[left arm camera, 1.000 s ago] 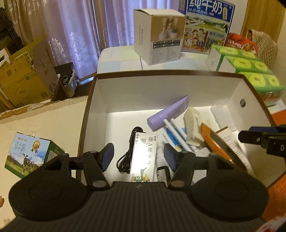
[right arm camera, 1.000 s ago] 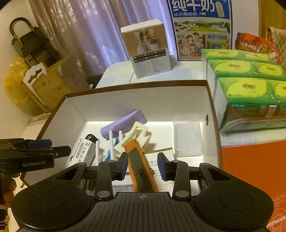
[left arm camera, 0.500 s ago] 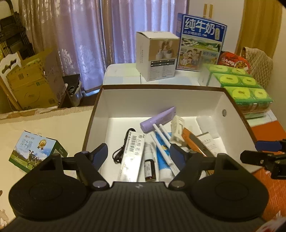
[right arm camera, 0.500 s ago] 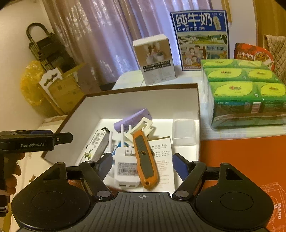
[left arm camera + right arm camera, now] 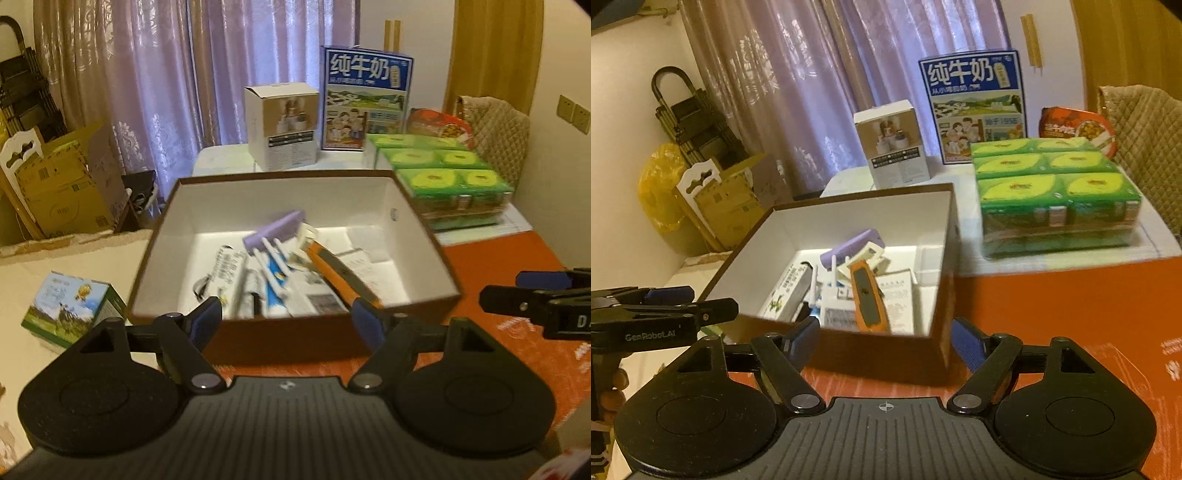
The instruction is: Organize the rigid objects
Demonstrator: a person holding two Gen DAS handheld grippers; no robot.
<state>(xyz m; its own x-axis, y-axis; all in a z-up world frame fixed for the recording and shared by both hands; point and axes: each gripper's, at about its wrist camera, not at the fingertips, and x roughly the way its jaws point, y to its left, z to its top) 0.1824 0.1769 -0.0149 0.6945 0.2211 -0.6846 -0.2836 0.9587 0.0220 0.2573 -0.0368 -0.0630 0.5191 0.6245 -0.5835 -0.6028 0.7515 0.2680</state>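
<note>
A brown box with a white inside (image 5: 295, 336) (image 5: 945, 229) stands on the table and holds several items: a purple tube (image 5: 275, 232) (image 5: 846, 247), an orange utility knife (image 5: 341, 271) (image 5: 868, 299), a long white carton (image 5: 229, 273) (image 5: 785, 291), white sticks, a leaflet (image 5: 897, 295) and a white charger (image 5: 838, 317). My left gripper (image 5: 290, 323) is open and empty, in front of the box's near wall. My right gripper (image 5: 884, 338) is open and empty, in front of the box's near right corner. Each gripper shows at the edge of the other's view.
A small milk carton box (image 5: 70, 312) lies left of the box. Green tissue packs (image 5: 1052, 195), a white product box (image 5: 892, 142) and a blue milk box (image 5: 975, 107) stand behind. An orange mat (image 5: 1071, 314) covers the table on the right.
Both grippers have pulled back out of the box and toward me, and both have opened wider. The orange knife stays lying in the box.
</note>
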